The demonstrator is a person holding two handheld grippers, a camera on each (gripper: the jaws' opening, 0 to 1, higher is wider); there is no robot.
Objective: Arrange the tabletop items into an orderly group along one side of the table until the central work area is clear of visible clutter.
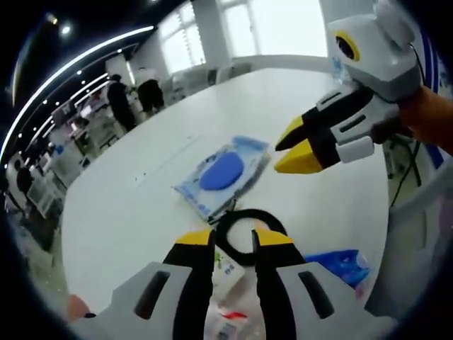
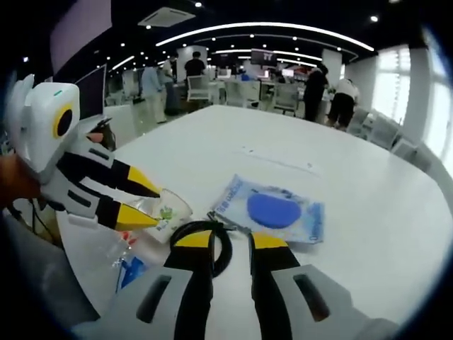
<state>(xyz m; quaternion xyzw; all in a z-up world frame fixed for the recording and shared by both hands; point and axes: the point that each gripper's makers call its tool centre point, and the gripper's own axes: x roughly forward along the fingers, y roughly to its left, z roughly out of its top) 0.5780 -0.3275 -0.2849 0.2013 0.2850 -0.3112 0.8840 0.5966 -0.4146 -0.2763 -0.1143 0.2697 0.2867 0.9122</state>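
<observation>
A blue wipes packet [image 1: 225, 173] [image 2: 272, 211] lies flat on the white table [image 1: 141, 212] [image 2: 368, 212]. A black loop [image 1: 248, 228] [image 2: 207, 246] lies just in front of it. A clear plastic packet with green print [image 1: 228, 275] [image 2: 167, 211] lies beside the loop. My left gripper [image 1: 233, 239] [image 2: 141, 202] stands open, its tips over the clear packet and the loop's near edge. My right gripper [image 2: 232, 241] [image 1: 289, 147] hovers open above the table, over the loop and close to the wipes packet. Nothing is held.
A blue wrapper [image 1: 341, 265] [image 2: 130, 273] lies near the table's edge by the clear packet. The far half of the table is bare white. Chairs [image 2: 202, 86], desks and several people [image 2: 345, 99] stand beyond the table. A black cable [image 1: 405, 170] hangs off the table's side.
</observation>
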